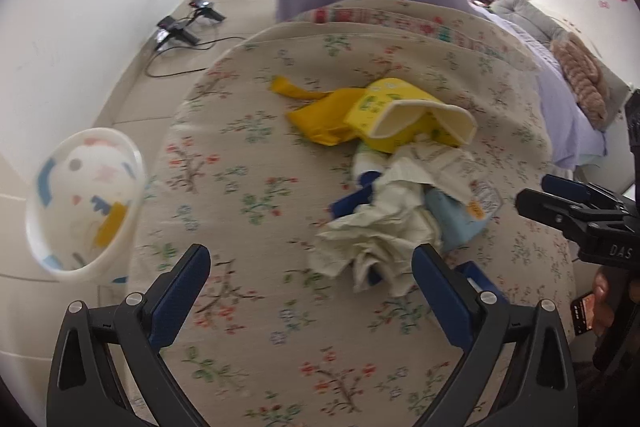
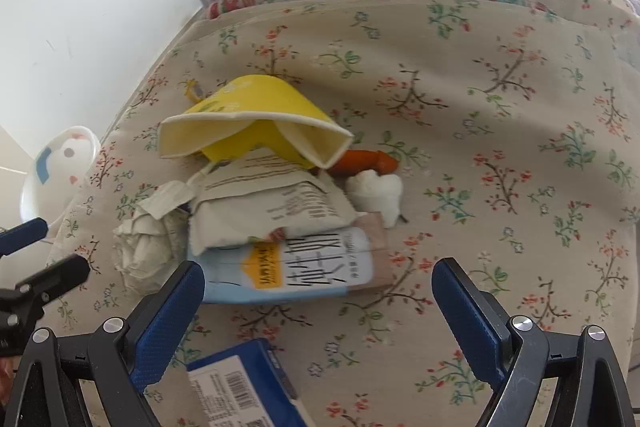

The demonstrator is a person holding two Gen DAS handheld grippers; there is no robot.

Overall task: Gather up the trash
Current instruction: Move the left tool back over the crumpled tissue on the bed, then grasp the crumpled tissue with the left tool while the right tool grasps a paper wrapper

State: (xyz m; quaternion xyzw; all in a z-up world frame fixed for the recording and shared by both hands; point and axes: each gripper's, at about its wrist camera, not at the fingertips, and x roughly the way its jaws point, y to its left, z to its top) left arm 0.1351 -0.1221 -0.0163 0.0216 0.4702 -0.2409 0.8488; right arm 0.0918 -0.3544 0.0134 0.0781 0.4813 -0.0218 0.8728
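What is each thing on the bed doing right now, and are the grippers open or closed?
Left gripper: open, holding nothing.
Right gripper: open, holding nothing.
Yellow paper cup: squashed, lying on its side.
Tissue: crumpled, on the pile.
Light blue packet: lying flat, under the white wrapper.
Blue box: lying flat, apart from the pile.
Trash bin: beside the bed, open-topped.

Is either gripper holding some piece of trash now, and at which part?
Nothing is held. The left gripper and the right gripper are both open above the floral blanket, short of the trash pile.
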